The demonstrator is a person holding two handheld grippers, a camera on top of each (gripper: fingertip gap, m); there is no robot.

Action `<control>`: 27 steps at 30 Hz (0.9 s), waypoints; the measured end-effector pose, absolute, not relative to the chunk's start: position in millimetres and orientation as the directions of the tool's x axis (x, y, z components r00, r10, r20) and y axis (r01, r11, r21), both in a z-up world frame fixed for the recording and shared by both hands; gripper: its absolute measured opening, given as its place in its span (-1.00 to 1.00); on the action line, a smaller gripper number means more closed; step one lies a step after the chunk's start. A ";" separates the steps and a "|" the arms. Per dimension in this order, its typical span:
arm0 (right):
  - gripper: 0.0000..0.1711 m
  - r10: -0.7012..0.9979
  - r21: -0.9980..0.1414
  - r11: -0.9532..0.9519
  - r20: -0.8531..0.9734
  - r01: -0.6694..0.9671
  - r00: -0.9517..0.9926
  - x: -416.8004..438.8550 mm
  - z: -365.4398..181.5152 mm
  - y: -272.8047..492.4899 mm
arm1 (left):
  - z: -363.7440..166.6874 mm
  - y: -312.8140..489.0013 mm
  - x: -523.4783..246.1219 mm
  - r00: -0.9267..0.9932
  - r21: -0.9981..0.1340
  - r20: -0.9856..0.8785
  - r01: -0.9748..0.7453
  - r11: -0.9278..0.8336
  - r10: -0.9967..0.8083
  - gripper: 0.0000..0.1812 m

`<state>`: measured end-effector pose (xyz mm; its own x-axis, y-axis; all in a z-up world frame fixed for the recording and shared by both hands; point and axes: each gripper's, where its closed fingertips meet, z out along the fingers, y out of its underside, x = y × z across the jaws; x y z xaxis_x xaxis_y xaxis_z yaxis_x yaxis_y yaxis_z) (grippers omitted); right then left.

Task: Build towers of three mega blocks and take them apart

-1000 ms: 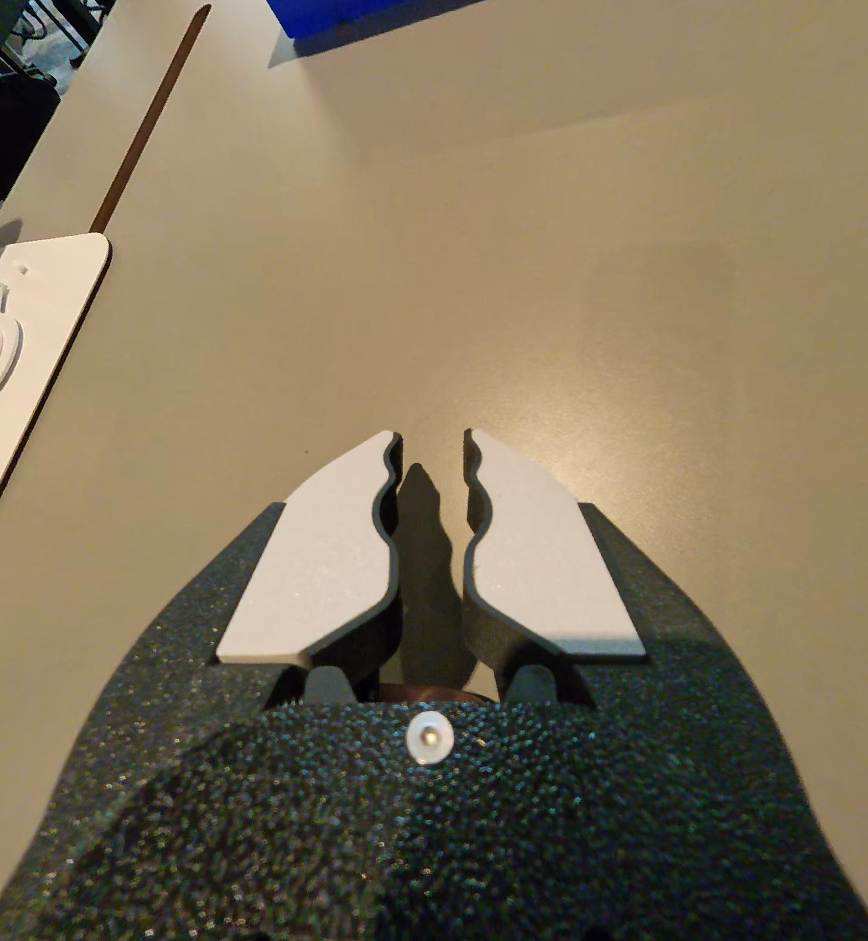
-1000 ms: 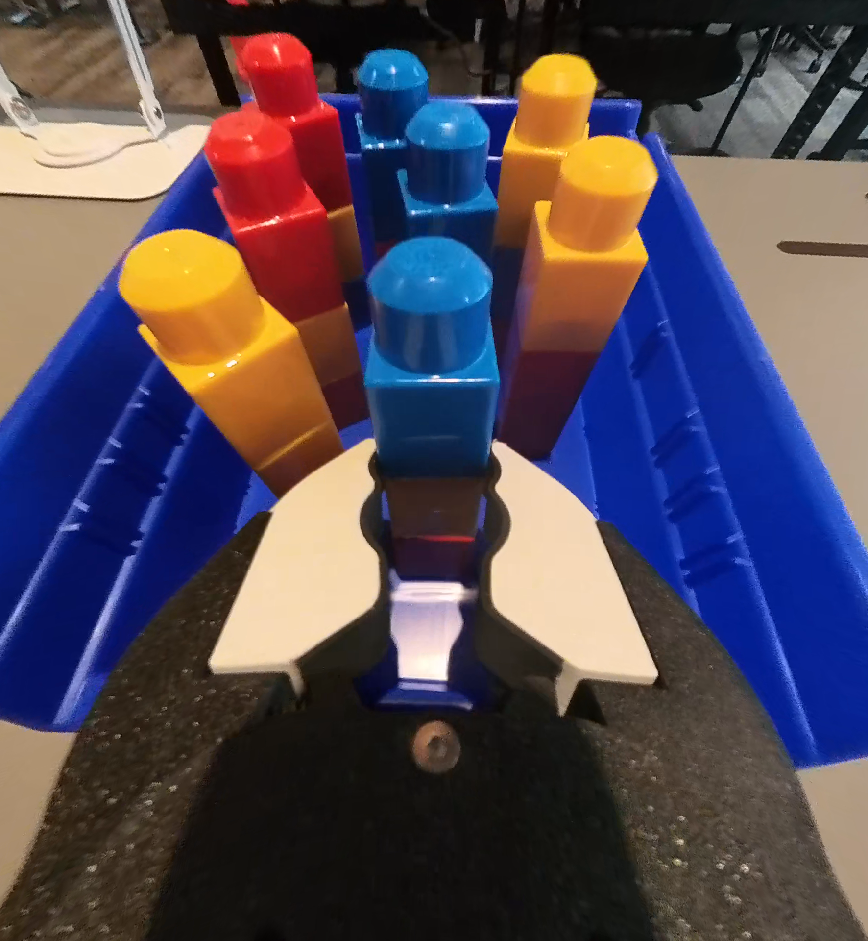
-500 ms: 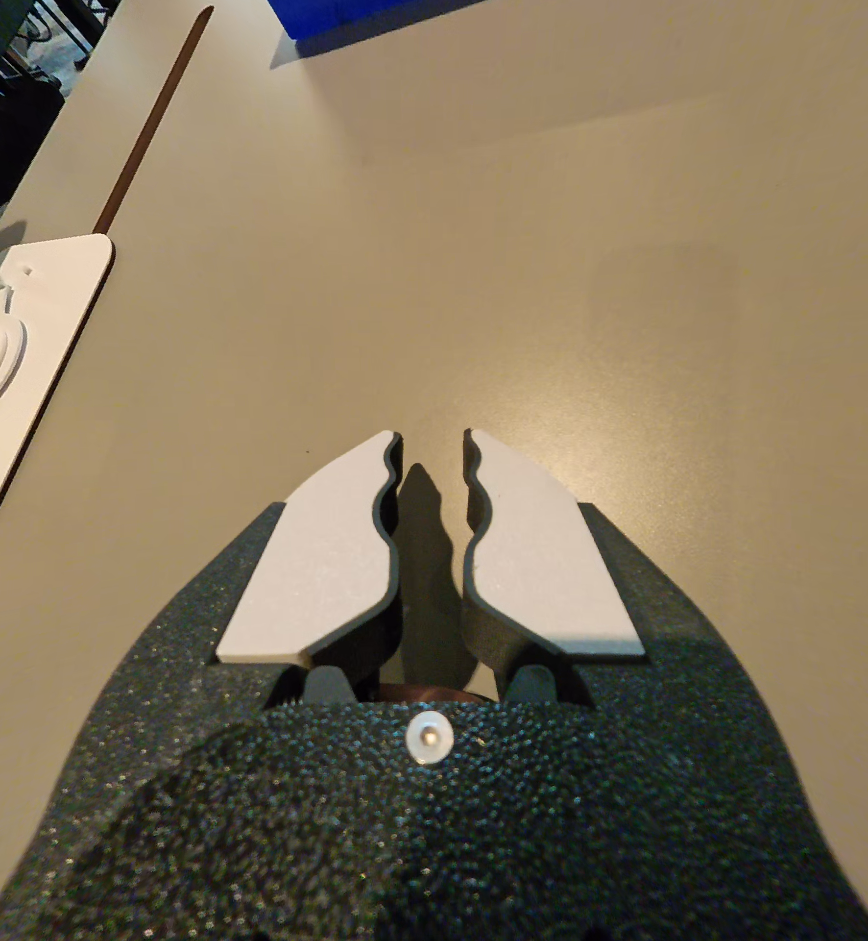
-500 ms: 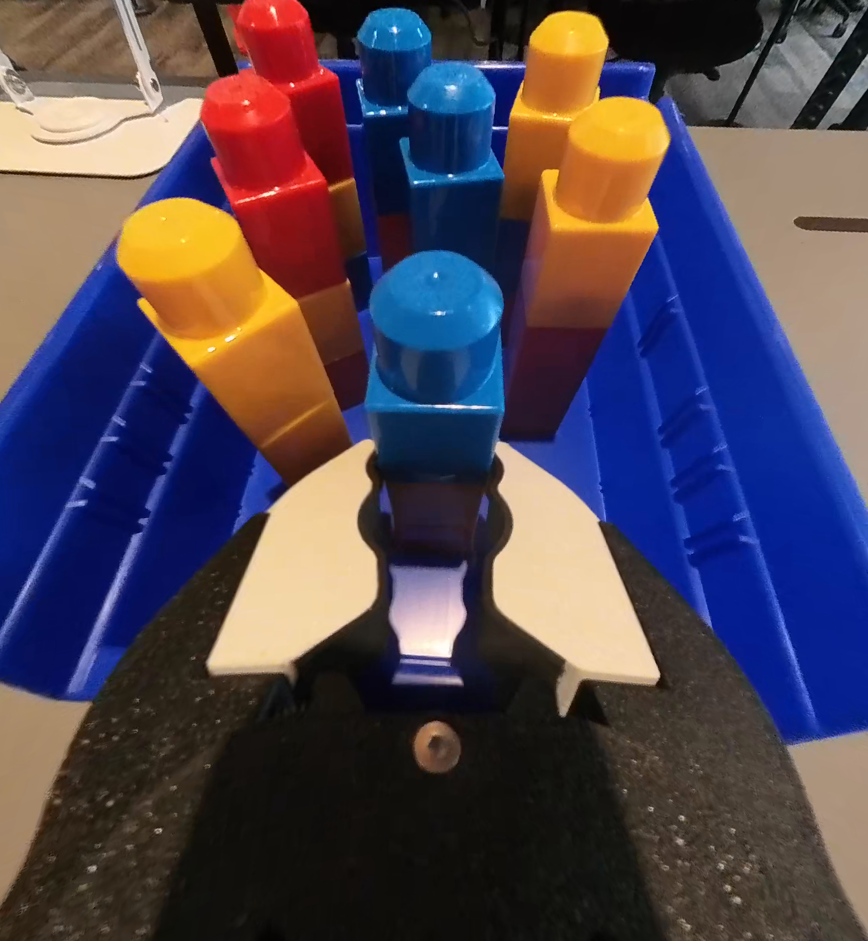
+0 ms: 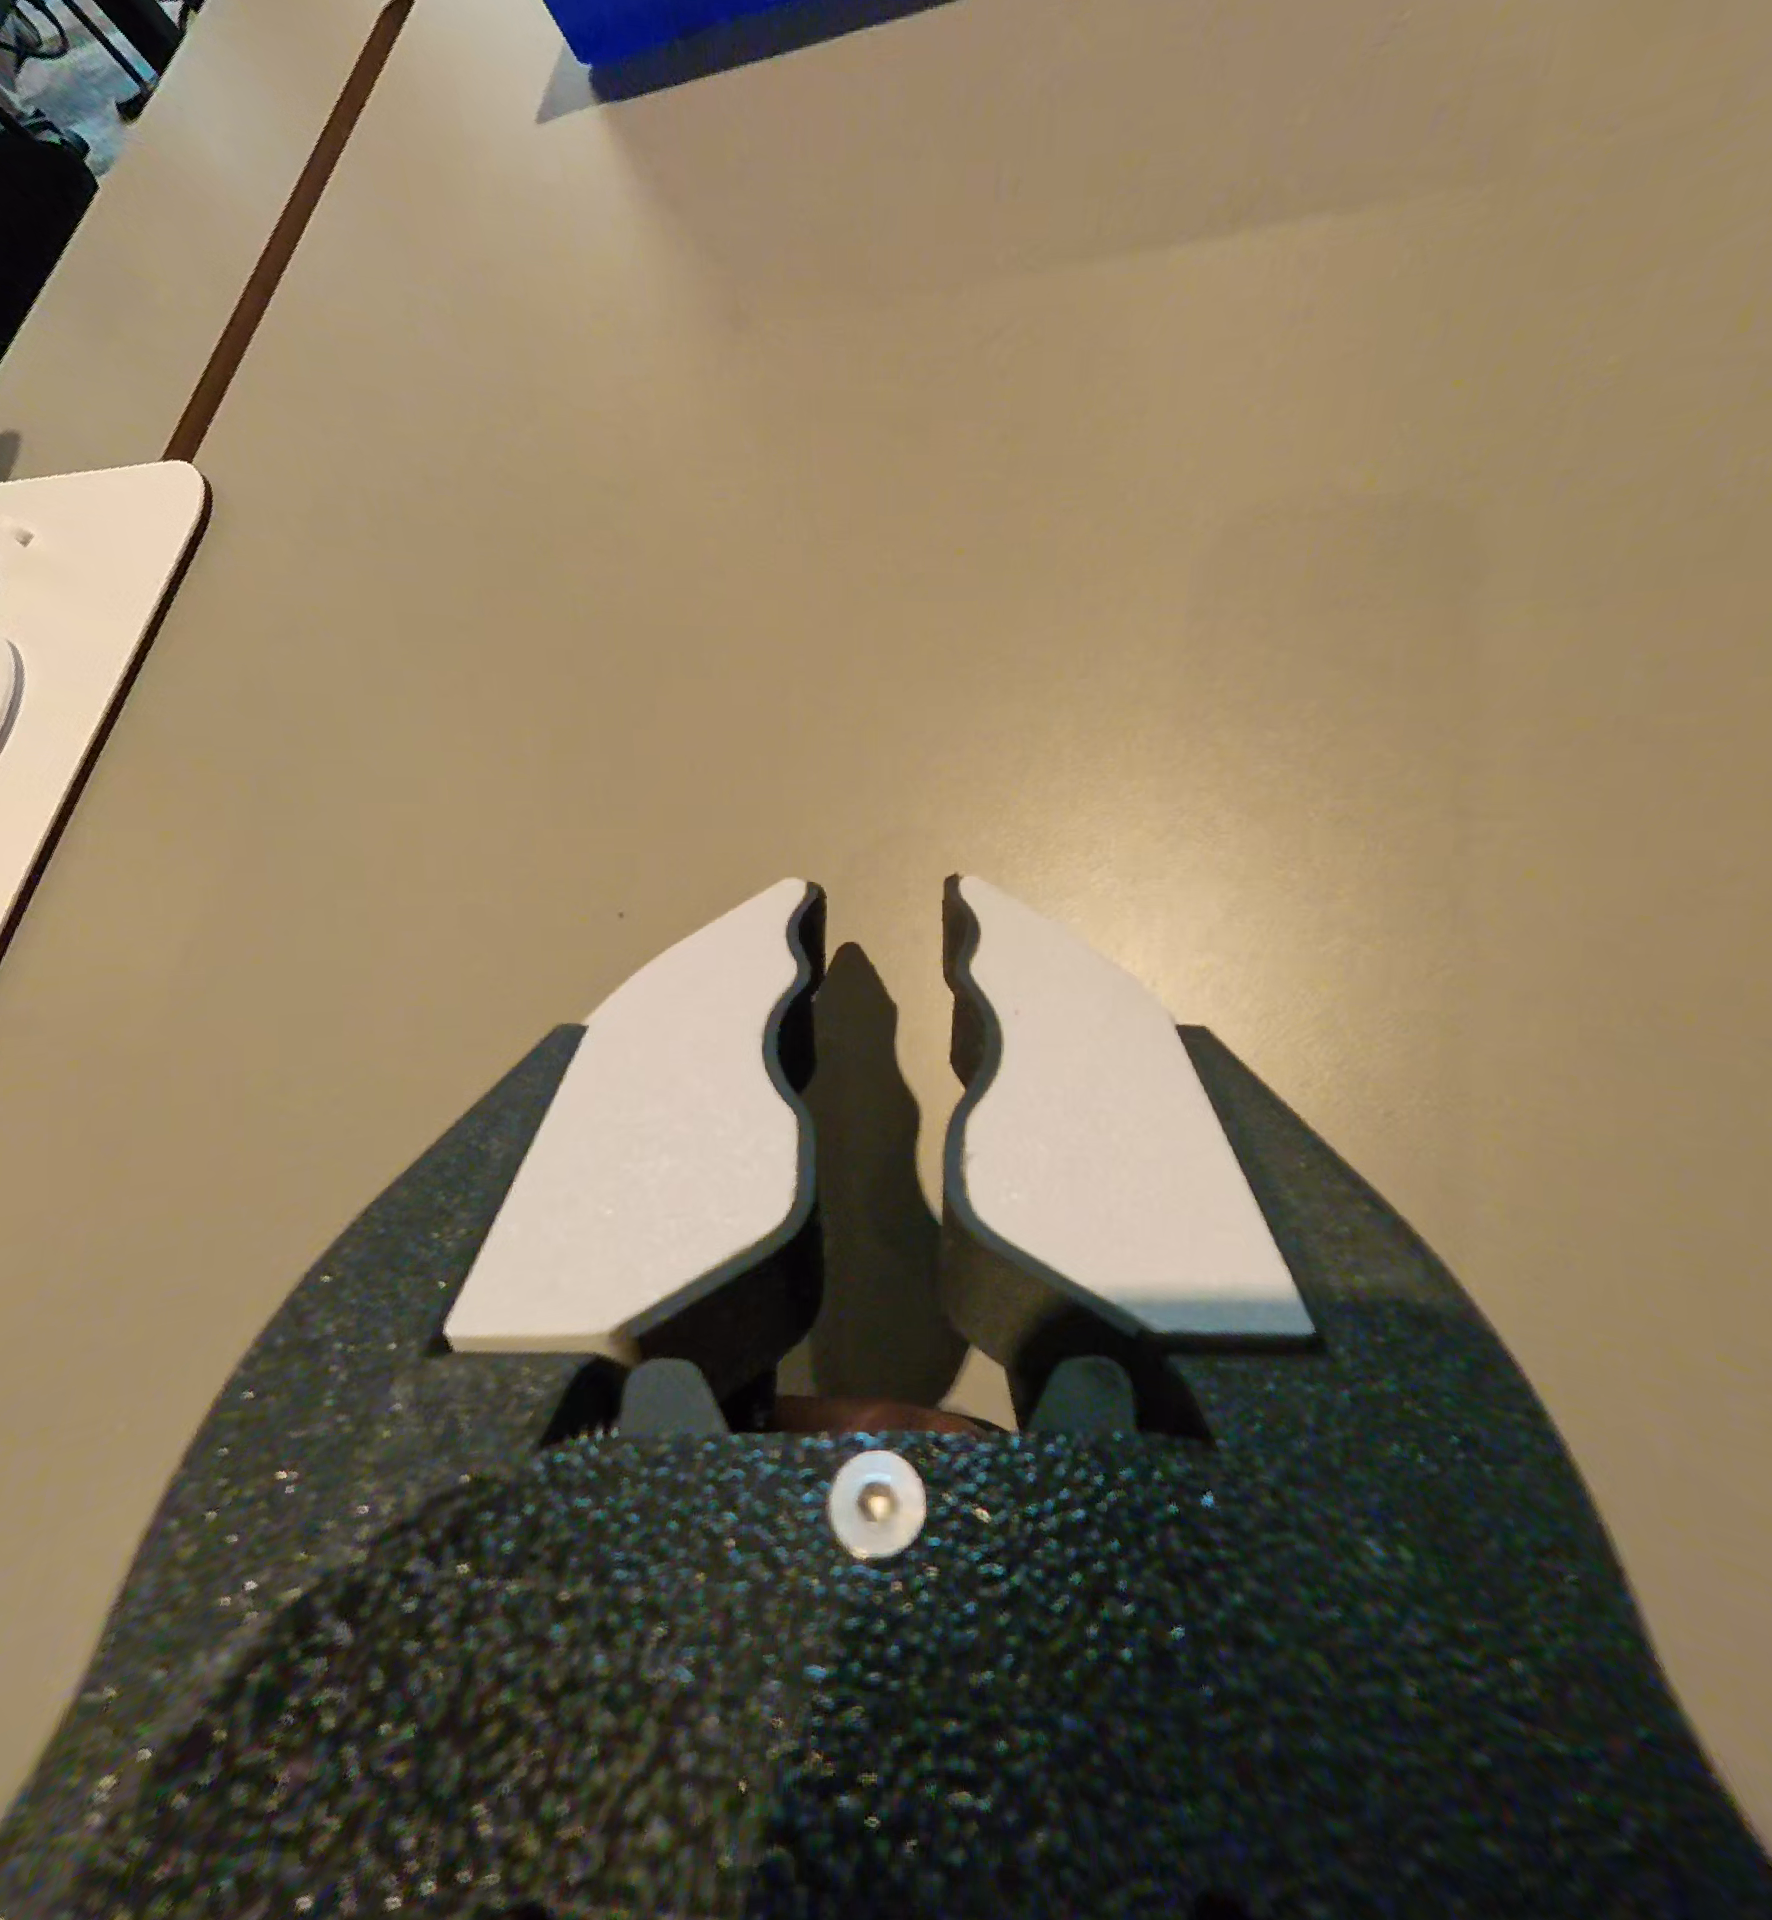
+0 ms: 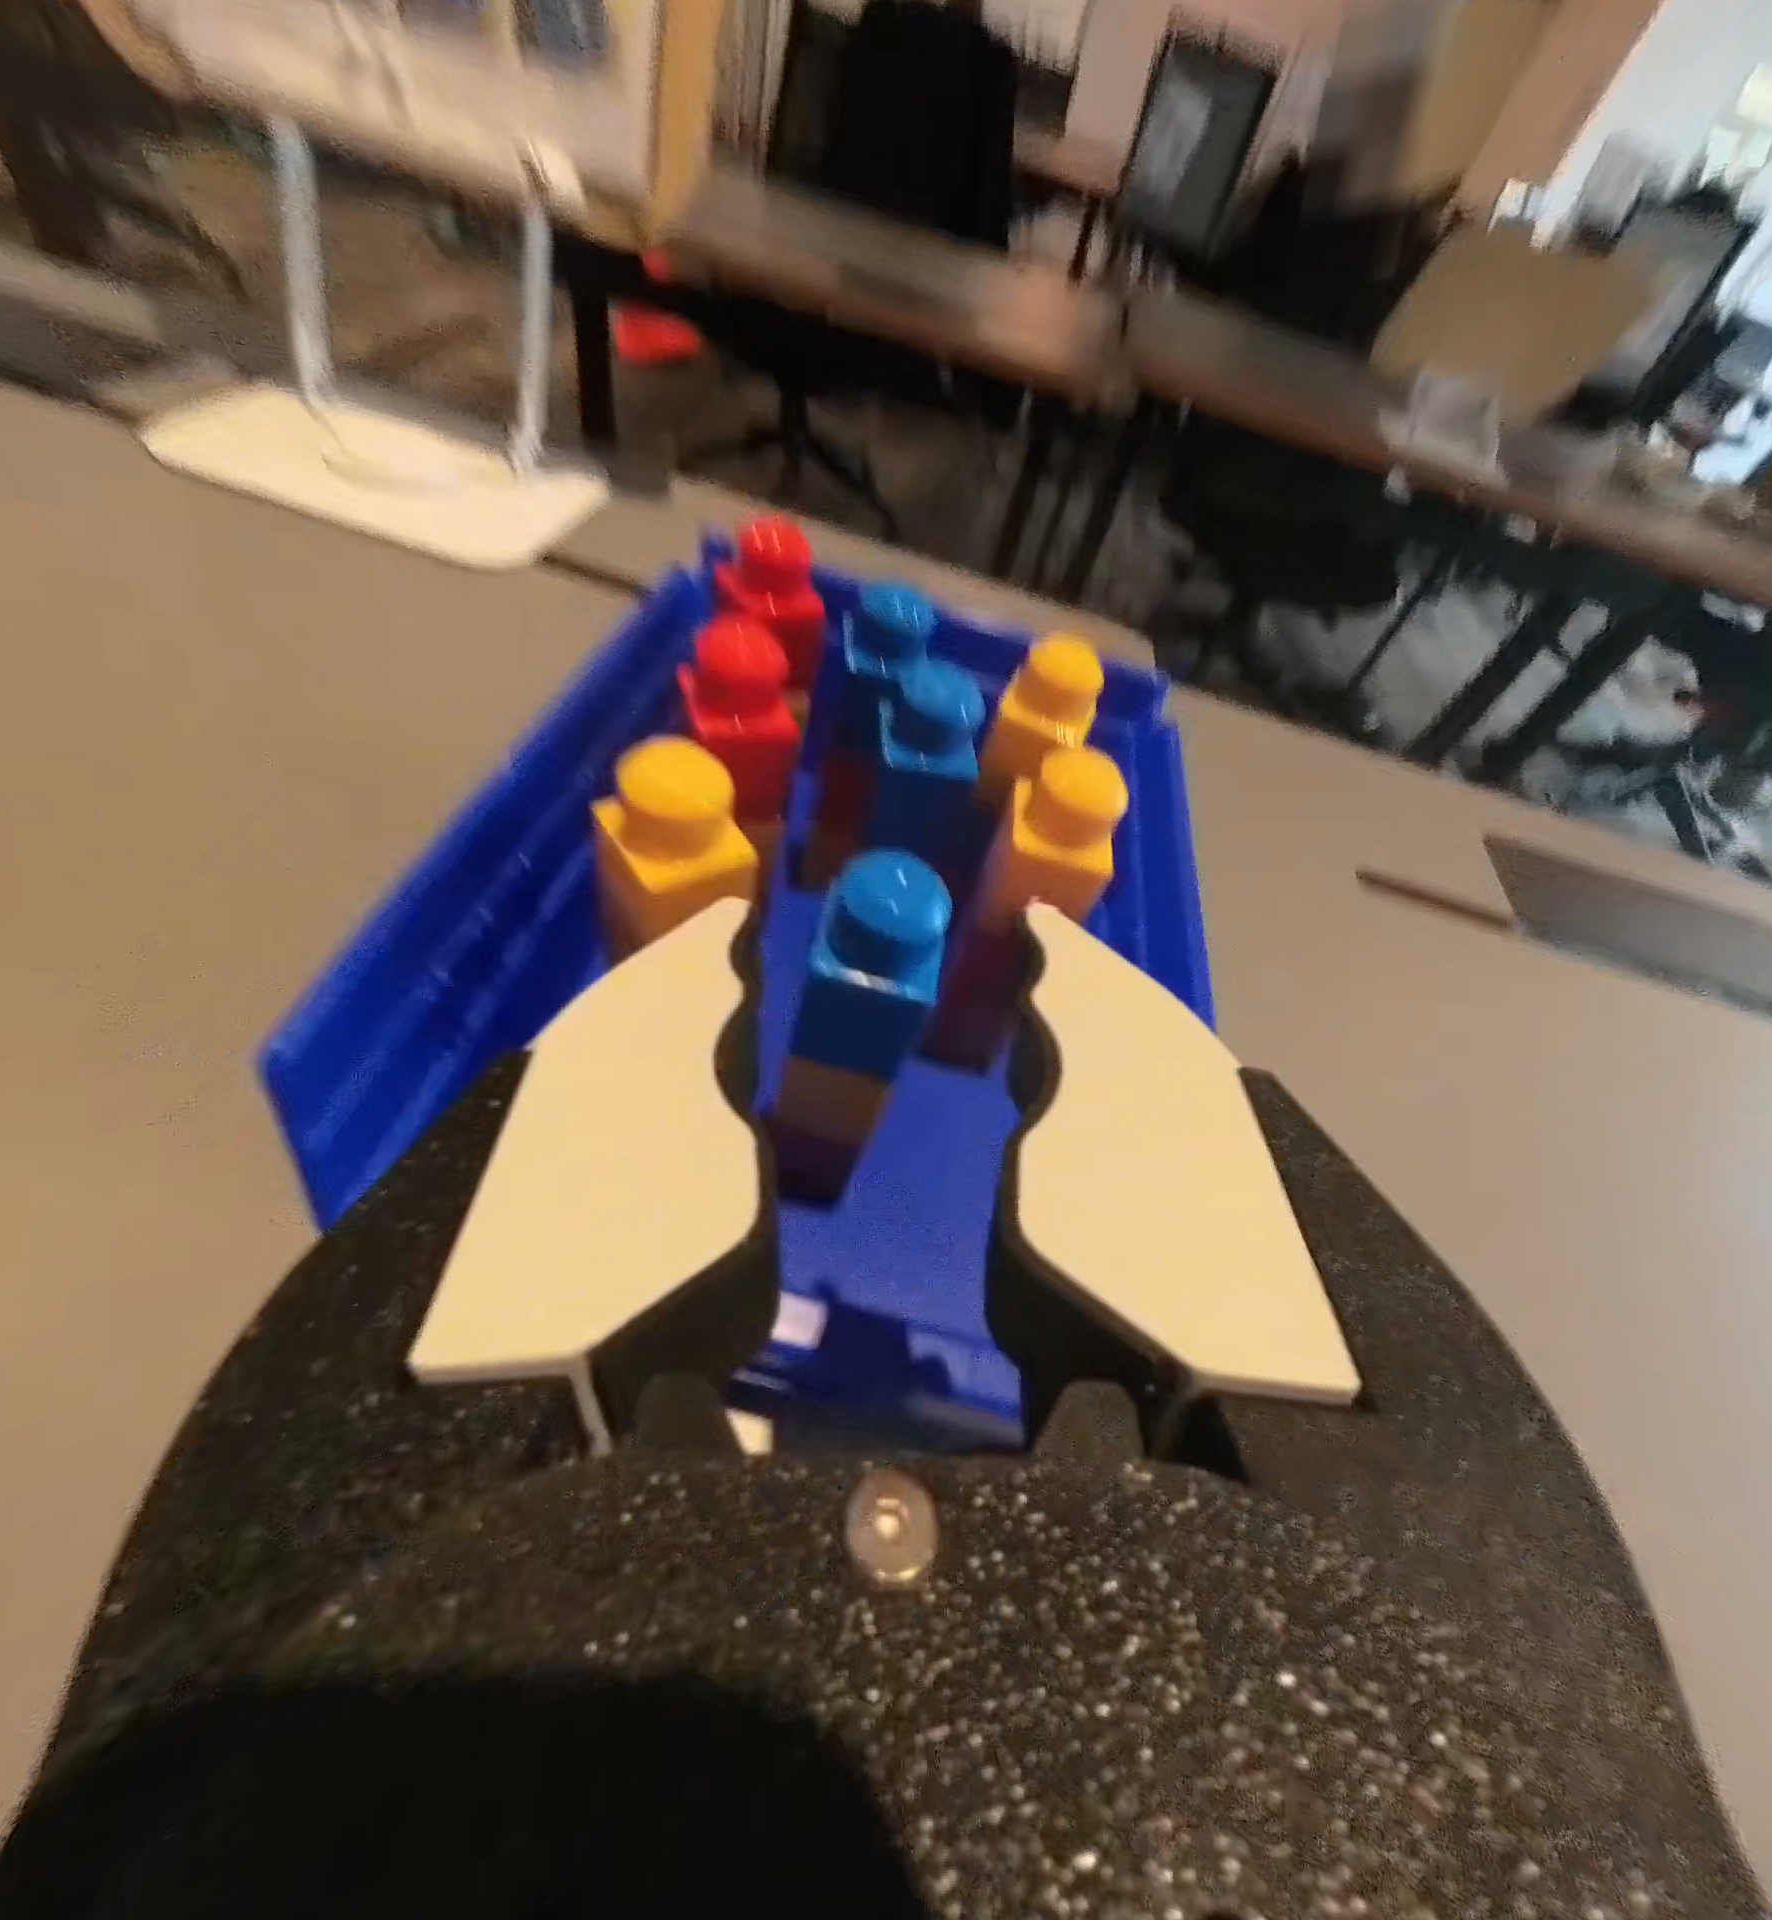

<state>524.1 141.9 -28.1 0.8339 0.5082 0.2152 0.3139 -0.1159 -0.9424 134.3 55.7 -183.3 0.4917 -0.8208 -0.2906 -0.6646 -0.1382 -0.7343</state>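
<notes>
Right gripper (image 6: 884, 935): fingers spread wide, gripping nothing. The blue-topped tower (image 6: 861, 1018) stands free between them in the blue bin (image 6: 425, 997); its lower blocks are dim and blurred. Six more towers (image 6: 736, 717) behind, toward 12 o'clock; background smeared. Left gripper (image 5: 884, 894): fingers nearly closed, narrow gap, empty, over bare table (image 5: 1173, 520). White base (image 5: 61, 644) cut off at 9 o'clock; bin corner clipped at 12.

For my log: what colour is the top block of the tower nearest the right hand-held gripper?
Blue, seen best in the right wrist view.
</notes>
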 end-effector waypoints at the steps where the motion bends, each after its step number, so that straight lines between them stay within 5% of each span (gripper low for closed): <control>1: -0.55 0.519 -0.955 -0.082 0.202 0.284 0.830 517.9 -19.8 138.8 | -183.3 55.6 134.3 0.492 -0.734 -0.290 -0.664 -0.139 -0.821 -0.77; 8: -1.00 0.663 -0.964 0.051 0.229 0.262 0.713 463.4 -10.8 118.9 | -183.1 55.9 134.0 0.494 -0.734 -0.297 -0.666 -0.135 -0.817 -0.77; 16: -1.00 0.853 -0.940 0.217 0.313 0.262 0.417 353.2 -12.6 58.5 | -183.1 55.4 134.1 0.492 -0.733 -0.299 -0.667 -0.133 -0.817 -0.78; 27: -1.00 0.956 -0.982 0.074 0.120 0.176 0.267 274.9 -63.2 35.7 | -183.1 54.5 134.3 0.488 -0.733 -0.300 -0.668 -0.130 -0.820 -0.79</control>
<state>274.9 35.7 -63.2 0.2666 0.9563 0.1203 0.1764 0.0743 -0.9815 134.3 54.5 -183.1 0.4879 -0.8197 -0.3000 -0.6682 -0.1296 -0.7326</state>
